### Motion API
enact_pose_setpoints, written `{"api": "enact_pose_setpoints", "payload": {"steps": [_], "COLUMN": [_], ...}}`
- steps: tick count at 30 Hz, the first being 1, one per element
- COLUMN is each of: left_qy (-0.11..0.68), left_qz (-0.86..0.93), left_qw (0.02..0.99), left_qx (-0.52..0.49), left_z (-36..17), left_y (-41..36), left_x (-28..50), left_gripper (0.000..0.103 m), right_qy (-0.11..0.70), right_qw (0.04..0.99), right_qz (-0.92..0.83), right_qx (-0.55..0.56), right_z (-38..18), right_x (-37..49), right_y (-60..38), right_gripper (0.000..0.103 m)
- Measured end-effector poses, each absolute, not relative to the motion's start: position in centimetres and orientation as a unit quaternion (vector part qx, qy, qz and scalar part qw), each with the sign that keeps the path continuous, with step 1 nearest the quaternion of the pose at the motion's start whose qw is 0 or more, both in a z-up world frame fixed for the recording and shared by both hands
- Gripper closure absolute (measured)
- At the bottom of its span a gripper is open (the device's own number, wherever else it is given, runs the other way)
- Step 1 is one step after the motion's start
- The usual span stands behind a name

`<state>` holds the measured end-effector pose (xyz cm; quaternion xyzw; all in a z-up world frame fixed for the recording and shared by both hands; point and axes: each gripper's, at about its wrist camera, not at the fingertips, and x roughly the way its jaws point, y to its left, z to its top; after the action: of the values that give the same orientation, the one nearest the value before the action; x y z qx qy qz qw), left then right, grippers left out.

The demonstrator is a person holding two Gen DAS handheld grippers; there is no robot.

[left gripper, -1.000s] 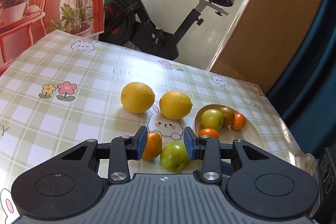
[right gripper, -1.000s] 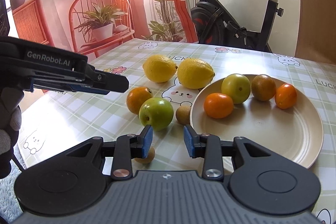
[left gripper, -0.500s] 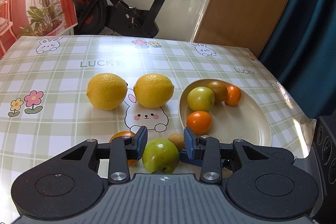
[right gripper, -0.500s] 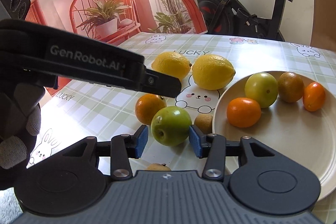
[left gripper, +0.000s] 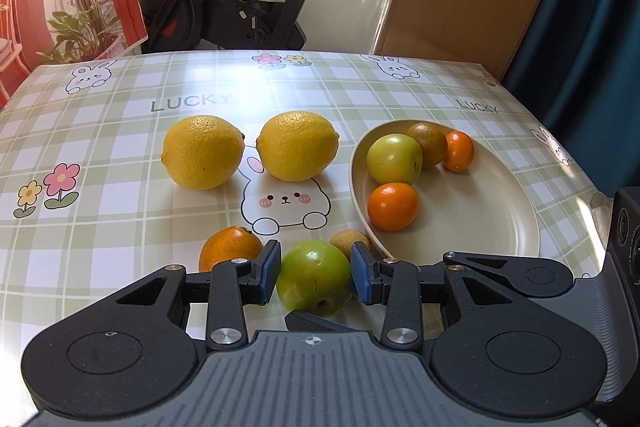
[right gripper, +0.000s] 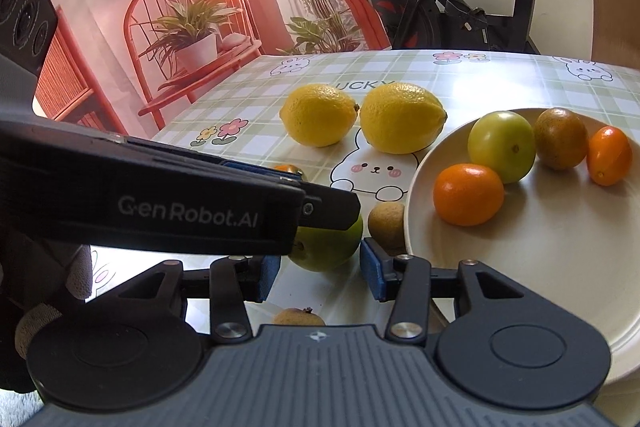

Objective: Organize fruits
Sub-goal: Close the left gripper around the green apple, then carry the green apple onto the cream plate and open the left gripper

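I have the left claw (left gripper: 315,277) straddling the round green fruit (left gripper: 314,279) on the checked counter (left gripper: 120,227), its blue pads at the fruit's sides, seemingly closed on it. The fruit sits just left of the cream oval plate (left gripper: 500,227), which already carries four fruits. My right claw (right gripper: 318,277) hovers behind it, part open and holding nothing. Next, I judge, comes lifting the fruit clear and carrying it right onto the plate.
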<state>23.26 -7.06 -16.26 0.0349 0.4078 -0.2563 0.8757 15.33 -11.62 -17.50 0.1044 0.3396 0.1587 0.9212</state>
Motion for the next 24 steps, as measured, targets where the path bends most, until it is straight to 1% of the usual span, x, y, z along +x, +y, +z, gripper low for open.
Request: {"api": "enact_pose_setpoints", "payload": {"steps": [5,14,17,24], "left_qy": [0.398,0.389,0.388,0.384], "left_qz": [-0.259,-0.262,-0.260,-0.258], "left_qw": [0.879,0.882,0.883,0.886], "left_qx": [0.053,0.048,0.038,0.032], "left_z": [-16.2,-15.9,-15.9,-15.5], "left_y": [-7.2,-7.2,-7.2,-7.3], "left_x": [22.2,20.6,20.0,18.7], "left_gripper": [0.063,0.063,0.063,0.063], "right_qy": [0.338,0.337,0.336,0.317], "right_qw": [0.922,0.924,0.925,0.933], "right_qz": [0.160,0.155,0.152,0.150], "right_qx": [0.099,0.086,0.088,0.086], "right_z": [-17.5,-17.6,-17.6,-17.2], "right_x": [15.2,14.6,14.3,13.0], "right_y": [-11.3,-10.9,-10.9,-11.4], "right_gripper": [0.054,0.053,0.054,0.055]}}
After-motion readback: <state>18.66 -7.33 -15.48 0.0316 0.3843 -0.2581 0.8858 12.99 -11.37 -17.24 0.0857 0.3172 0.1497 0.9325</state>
